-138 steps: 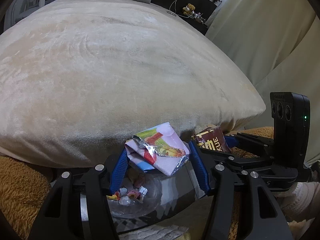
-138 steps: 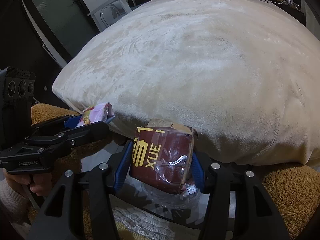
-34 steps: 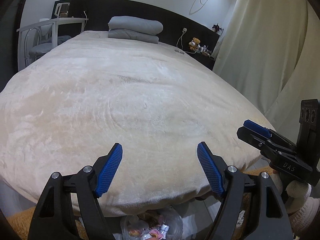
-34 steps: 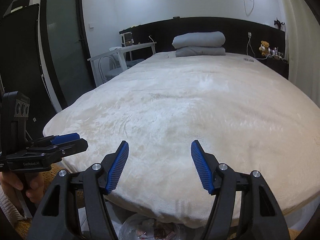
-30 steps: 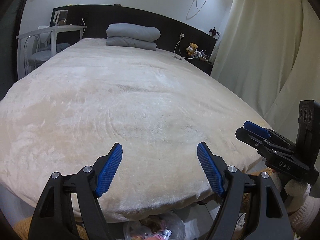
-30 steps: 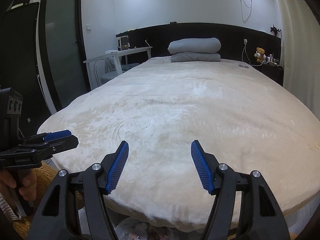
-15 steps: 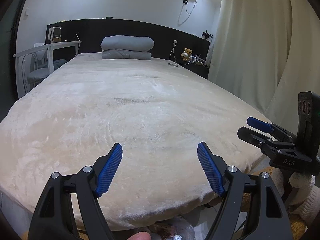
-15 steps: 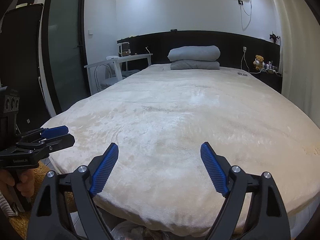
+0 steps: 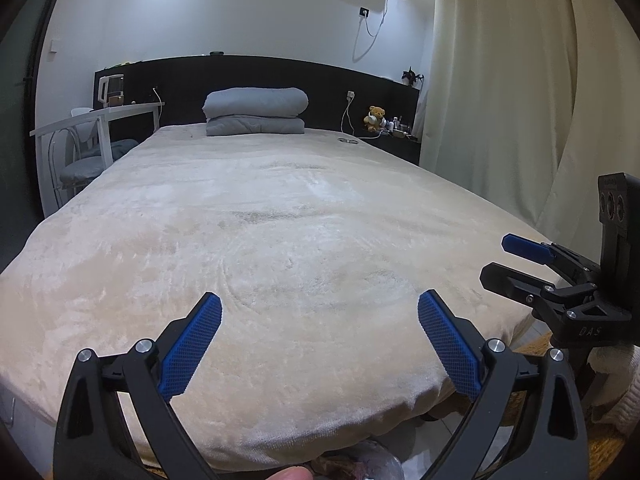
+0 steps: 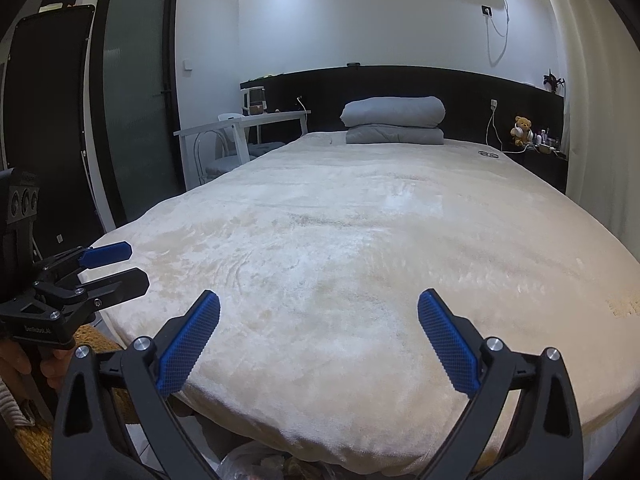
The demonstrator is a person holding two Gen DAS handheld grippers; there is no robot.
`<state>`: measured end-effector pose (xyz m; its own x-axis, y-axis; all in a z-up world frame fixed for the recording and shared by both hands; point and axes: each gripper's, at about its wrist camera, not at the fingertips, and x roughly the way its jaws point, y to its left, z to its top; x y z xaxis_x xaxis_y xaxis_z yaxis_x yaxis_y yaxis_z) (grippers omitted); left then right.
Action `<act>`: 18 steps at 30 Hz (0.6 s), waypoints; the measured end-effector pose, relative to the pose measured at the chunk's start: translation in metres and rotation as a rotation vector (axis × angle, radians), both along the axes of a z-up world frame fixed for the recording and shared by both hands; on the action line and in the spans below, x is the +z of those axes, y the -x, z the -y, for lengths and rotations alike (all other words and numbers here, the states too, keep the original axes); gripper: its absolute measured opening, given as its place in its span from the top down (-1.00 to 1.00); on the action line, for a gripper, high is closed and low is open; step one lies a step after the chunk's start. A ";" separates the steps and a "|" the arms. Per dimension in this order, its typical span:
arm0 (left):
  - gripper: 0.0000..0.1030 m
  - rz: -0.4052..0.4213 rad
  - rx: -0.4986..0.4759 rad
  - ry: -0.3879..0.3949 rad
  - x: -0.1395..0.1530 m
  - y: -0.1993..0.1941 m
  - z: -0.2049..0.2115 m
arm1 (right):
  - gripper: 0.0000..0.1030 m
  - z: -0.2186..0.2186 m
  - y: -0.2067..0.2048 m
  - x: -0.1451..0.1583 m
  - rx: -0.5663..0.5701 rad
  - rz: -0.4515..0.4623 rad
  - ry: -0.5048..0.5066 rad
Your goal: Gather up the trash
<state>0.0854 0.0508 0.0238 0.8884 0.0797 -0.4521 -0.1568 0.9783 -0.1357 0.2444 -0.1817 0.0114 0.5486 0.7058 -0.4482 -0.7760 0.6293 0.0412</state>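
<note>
One broad cream bed (image 9: 280, 240) filling both views, bare of litter. Below its foot edge, low between both tools and about equally near each, a clear trash bag (image 10: 256, 464) holding wrappers, long axis not readable. Left tool (image 9: 320, 340) and right tool (image 10: 319, 338) both spread wide and empty, aimed over the bed, well above the bag.

The left gripper (image 9: 319, 322) is held level, its blue-padded fingers (image 9: 191, 347) spread wide with nothing between them. The right gripper (image 10: 319, 321) sits just beside it, likewise level, spread wide and empty-handed.
</note>
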 end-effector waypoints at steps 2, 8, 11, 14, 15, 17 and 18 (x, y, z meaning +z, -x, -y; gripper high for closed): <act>-0.87 -0.007 0.001 0.007 -0.002 -0.001 -0.001 | -0.90 0.000 -0.001 -0.001 -0.003 -0.007 0.006; -0.87 -0.011 0.003 -0.009 -0.002 -0.001 0.001 | -0.90 0.001 -0.002 -0.002 0.003 -0.019 0.005; -0.87 -0.004 0.013 -0.025 -0.002 0.001 0.003 | -0.90 0.000 -0.002 -0.003 0.004 -0.018 0.012; -0.87 -0.006 0.014 -0.028 -0.003 0.002 0.004 | -0.90 -0.001 -0.002 -0.004 0.008 -0.021 0.025; -0.87 -0.005 0.013 -0.030 -0.003 0.002 0.004 | -0.90 -0.002 -0.002 -0.005 0.010 -0.022 0.028; -0.87 -0.003 0.010 -0.036 -0.003 0.002 0.005 | -0.90 -0.003 -0.002 -0.006 0.013 -0.024 0.030; -0.87 -0.004 0.009 -0.038 -0.003 0.002 0.005 | -0.90 -0.004 -0.002 -0.007 0.015 -0.025 0.030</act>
<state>0.0837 0.0455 0.0208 0.8859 0.1051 -0.4517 -0.1663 0.9812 -0.0980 0.2466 -0.1779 0.0047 0.5265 0.6999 -0.4826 -0.7844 0.6189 0.0417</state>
